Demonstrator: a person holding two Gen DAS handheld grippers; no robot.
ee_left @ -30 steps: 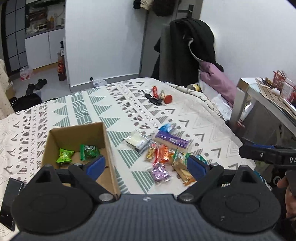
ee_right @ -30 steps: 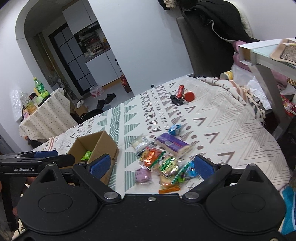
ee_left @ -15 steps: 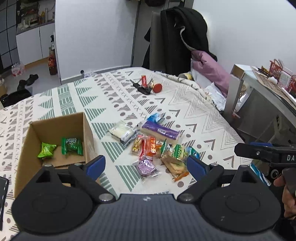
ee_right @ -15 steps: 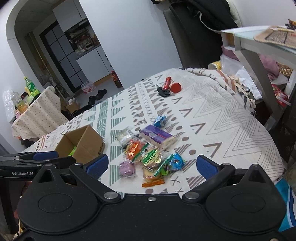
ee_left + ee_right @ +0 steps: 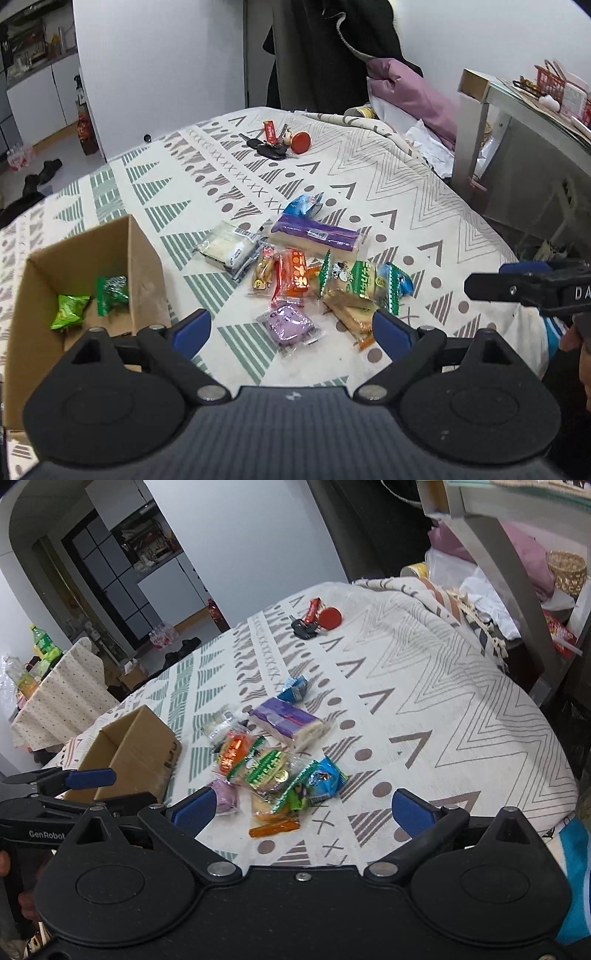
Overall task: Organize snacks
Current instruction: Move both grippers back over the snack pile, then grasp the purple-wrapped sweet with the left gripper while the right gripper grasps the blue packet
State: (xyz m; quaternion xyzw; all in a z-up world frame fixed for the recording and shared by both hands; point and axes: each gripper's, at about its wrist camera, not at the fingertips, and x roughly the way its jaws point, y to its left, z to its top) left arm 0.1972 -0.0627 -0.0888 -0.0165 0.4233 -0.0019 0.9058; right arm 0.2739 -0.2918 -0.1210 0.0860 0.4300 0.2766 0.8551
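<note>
Both claws had swung rightward off the cardboard box (image 5: 142,258). Left gripper (image 5: 291,326) hung wide open, empty, framing the purple packet (image 5: 288,325), probably its target; right gripper (image 5: 301,806), likewise spread, faced the snack pile (image 5: 273,764).

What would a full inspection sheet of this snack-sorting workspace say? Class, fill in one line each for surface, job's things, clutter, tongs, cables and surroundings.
Surface: patterned tablecloth covers the table, lying flat where the snacks are.
Job's things: cardboard box open, two green packets inside; loose snack pile beside it, including a purple bar and a purple packet.
Clutter: keys with a red round tag at the far side.
Tongs: left tongs open, empty, over the purple packet; right tongs open, empty, near the pile.
Cables: nothing seen.
Surroundings: dark coat on a chair, side table, shoes on the floor.
</note>
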